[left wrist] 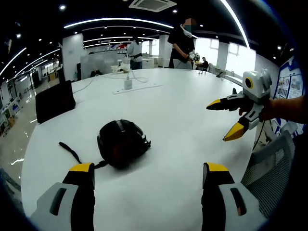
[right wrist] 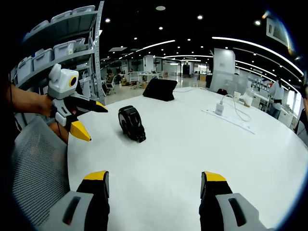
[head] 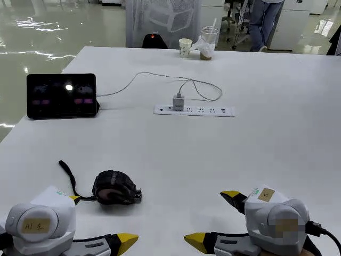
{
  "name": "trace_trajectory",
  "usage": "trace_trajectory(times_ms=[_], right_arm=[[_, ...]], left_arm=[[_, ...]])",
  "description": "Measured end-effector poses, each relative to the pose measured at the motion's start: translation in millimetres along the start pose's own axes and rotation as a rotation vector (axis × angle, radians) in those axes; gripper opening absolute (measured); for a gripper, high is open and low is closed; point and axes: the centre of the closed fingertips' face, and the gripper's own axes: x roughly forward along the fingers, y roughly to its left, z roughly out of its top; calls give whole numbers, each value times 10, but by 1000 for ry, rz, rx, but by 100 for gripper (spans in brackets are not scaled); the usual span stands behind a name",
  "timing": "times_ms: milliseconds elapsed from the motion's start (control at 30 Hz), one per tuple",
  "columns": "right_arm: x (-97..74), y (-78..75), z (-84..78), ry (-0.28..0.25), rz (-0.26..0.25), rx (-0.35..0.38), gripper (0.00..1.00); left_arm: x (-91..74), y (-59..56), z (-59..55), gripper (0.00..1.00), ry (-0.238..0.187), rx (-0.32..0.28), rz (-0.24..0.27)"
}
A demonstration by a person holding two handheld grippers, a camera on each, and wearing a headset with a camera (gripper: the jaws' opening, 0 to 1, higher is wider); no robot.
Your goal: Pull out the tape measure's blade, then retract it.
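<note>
A flat black rectangular tablet (head: 61, 96) with a glossy screen stands propped at the left of the smooth white table (head: 256, 149); a thin white cable (head: 144, 74) runs from it.

Nearer, the left gripper (head: 101, 220) has a rounded grey-white plastic body and dark jaws capped with pointed yellow tips. Its jaws are spread wide and hold nothing. A tan sticker on its body carries handwriting too small to read.

Just ahead of it, and clear of its tips, rests the black rounded tape measure (head: 115, 188). Its ribbed, rubbery-looking case has a dull pinkish side panel, a thin black wrist strap (head: 68, 176) trails off to its left, and its blade is wound in. In the left gripper view it sits between that gripper's jaws (left wrist: 149, 168) but beyond them.

Further back lies a long white plastic power strip (head: 194, 110) with a boxy white charger (head: 178, 101) plugged in. At the far edge stand a small paper cup (head: 185, 47) and a clear plastic cup (head: 209, 40).

The right gripper (head: 212, 217), of the same make, also gapes wide and empty; its tan label cannot be read.
</note>
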Motion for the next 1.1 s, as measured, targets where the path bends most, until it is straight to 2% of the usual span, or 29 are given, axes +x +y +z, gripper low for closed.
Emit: trace_trajectory(times_ms=[233, 567, 967, 1100], right_arm=[[-101, 70, -11, -18, -12, 23, 83], [-210, 149, -32, -32, -37, 58, 90], [-305, 187, -12, -58, -58, 83, 99], [-329, 196, -14, -60, -63, 83, 99]], left_arm=[[-87, -62, -14, 93, -9, 1, -10], [-210, -178, 17, 97, -51, 21, -32], [-294, -209, 14, 99, -77, 32, -47], [-313, -210, 23, 99, -83, 26, -49]])
